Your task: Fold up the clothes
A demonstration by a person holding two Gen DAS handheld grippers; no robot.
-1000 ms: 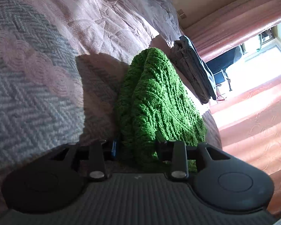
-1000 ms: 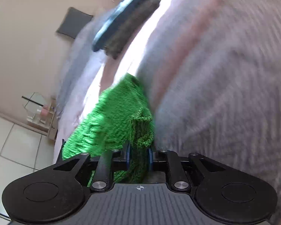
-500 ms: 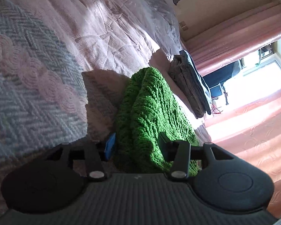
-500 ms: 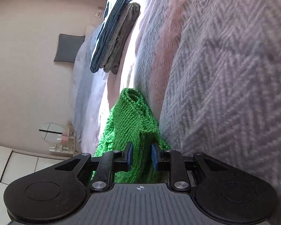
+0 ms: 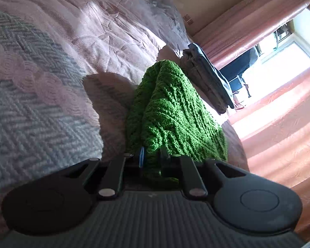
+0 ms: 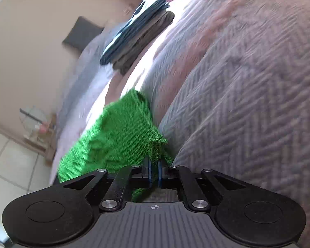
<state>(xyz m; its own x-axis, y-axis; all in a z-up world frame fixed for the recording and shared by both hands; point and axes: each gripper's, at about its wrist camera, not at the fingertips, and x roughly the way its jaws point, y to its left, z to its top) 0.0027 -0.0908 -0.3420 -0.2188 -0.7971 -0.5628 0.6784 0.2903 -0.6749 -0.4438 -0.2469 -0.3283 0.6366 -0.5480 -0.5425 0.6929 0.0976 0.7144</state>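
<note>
A bright green knitted garment [image 5: 173, 115] lies bunched on the bed, raised in a ridge. My left gripper [image 5: 152, 157] is shut on its near edge, with green knit filling the gap between the fingers. In the right wrist view the same green garment [image 6: 117, 138] hangs to the left of my right gripper [image 6: 154, 168], which is shut on a corner of it. The garment is stretched between the two grippers just above the bedspread.
A grey and pink herringbone bedspread [image 5: 31, 95] covers the bed [image 6: 248, 103]. A stack of folded dark clothes [image 5: 206, 80] sits behind the green garment, also in the right wrist view [image 6: 138, 31]. Pink curtains and a bright window [image 5: 279, 66] are beyond. A small glass side table [image 6: 35, 124] stands on the tiled floor.
My left gripper has closed from wide open onto the garment's edge. My right gripper stayed shut on its corner and swung, so the view tilted and the garment shifted left.
</note>
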